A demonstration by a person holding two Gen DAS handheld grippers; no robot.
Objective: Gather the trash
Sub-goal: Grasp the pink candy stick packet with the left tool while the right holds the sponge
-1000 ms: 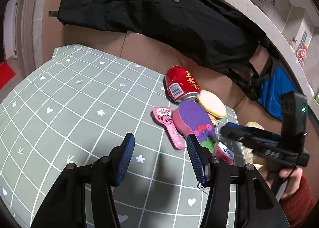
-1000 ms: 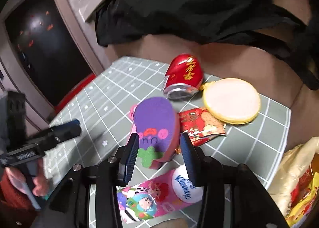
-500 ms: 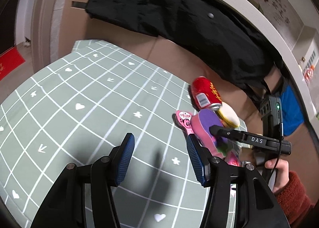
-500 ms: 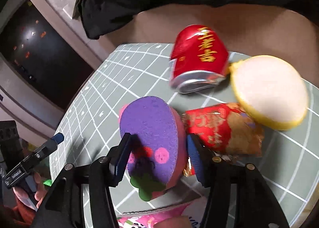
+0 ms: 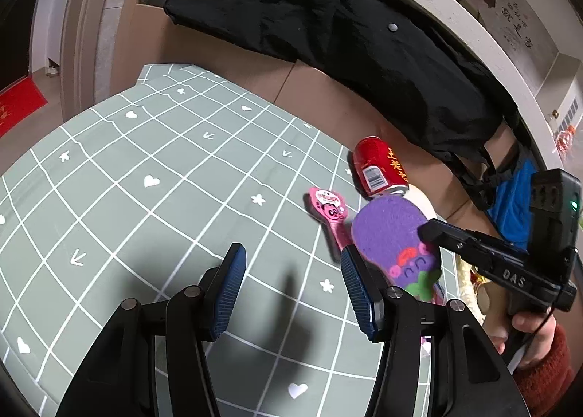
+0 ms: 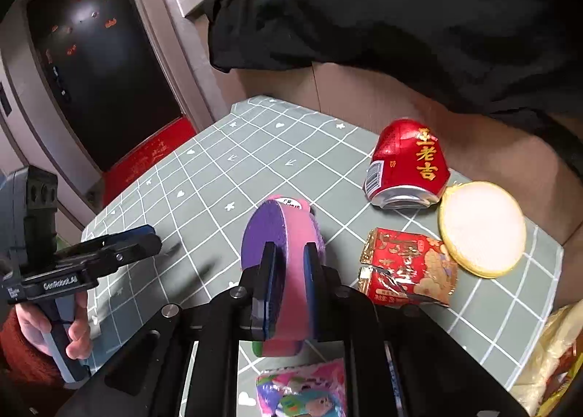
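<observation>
An eggplant-shaped sponge (image 6: 288,231), purple on one face and pink on the other, stands on edge between the fingers of my right gripper (image 6: 288,264). The jaws are closing and both pads press on it. In the left wrist view the same sponge (image 5: 386,235) shows with the right gripper's tip on it. My left gripper (image 5: 291,271) hangs open over the green grid mat (image 5: 145,180), nothing between its fingers. A red can (image 6: 408,162) lies on its side, with a torn red wrapper (image 6: 408,267) in front of it.
A round yellow-rimmed pad (image 6: 481,227) lies right of the can. A pink wrapper (image 5: 328,205) lies left of the sponge and a colourful packet (image 6: 302,391) sits under my right gripper. A yellowish plastic bag (image 6: 554,355) is off the mat's right edge. A black jacket (image 5: 328,34) drapes behind.
My right gripper went forward around the sponge, closed on it and turned it up on edge. The left gripper slid left, away from the pile, staying open.
</observation>
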